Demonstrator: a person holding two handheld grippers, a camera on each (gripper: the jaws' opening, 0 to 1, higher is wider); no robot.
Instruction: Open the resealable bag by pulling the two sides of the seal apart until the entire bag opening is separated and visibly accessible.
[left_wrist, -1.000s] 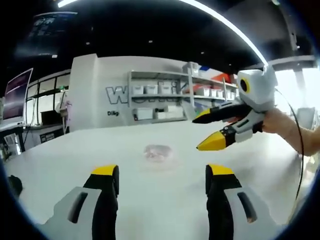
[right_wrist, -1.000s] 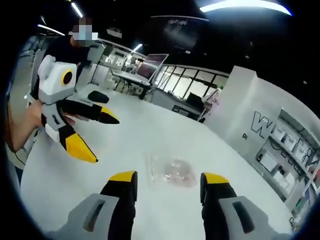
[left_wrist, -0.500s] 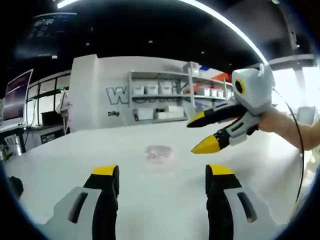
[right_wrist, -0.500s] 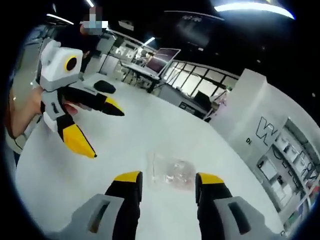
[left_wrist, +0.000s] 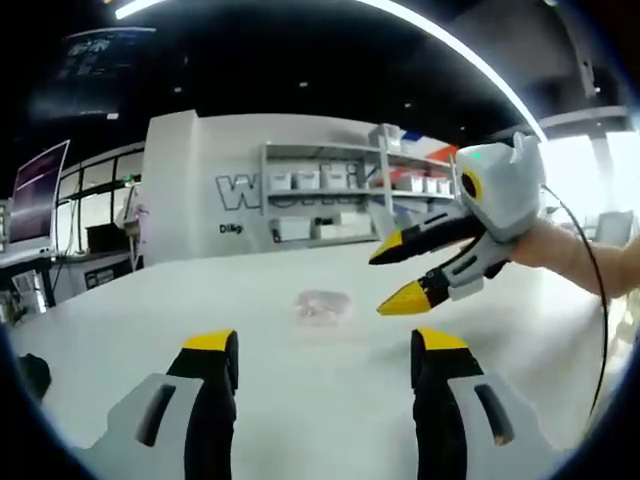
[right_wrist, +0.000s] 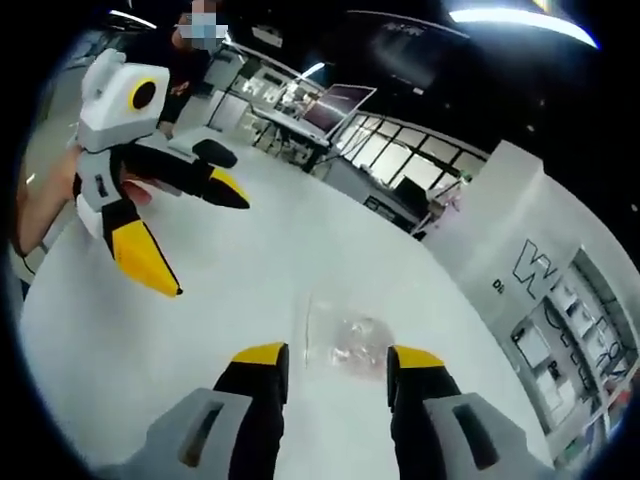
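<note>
A small clear resealable bag (left_wrist: 322, 304) with pale contents lies flat on the white table (left_wrist: 120, 320), apart from both grippers. In the left gripper view my left gripper (left_wrist: 326, 352) is open, its yellow-tipped jaws short of the bag. My right gripper (left_wrist: 395, 273) comes in from the right, open, hovering just right of the bag. In the right gripper view the bag (right_wrist: 343, 338) lies just beyond my open right gripper (right_wrist: 334, 360), and my left gripper (right_wrist: 205, 238) hangs open at the left, held by a hand.
White shelves (left_wrist: 330, 195) with bins stand against a wall beyond the table's far edge. Desks with monitors (right_wrist: 335, 105) sit behind the table. A dark object (right_wrist: 215, 152) rests on the table near the left gripper. A person (right_wrist: 185, 60) stands at the table's side.
My right gripper has moved in toward the bag, its tips now closer to it. The left gripper has hardly moved. The bag lies where it was.
</note>
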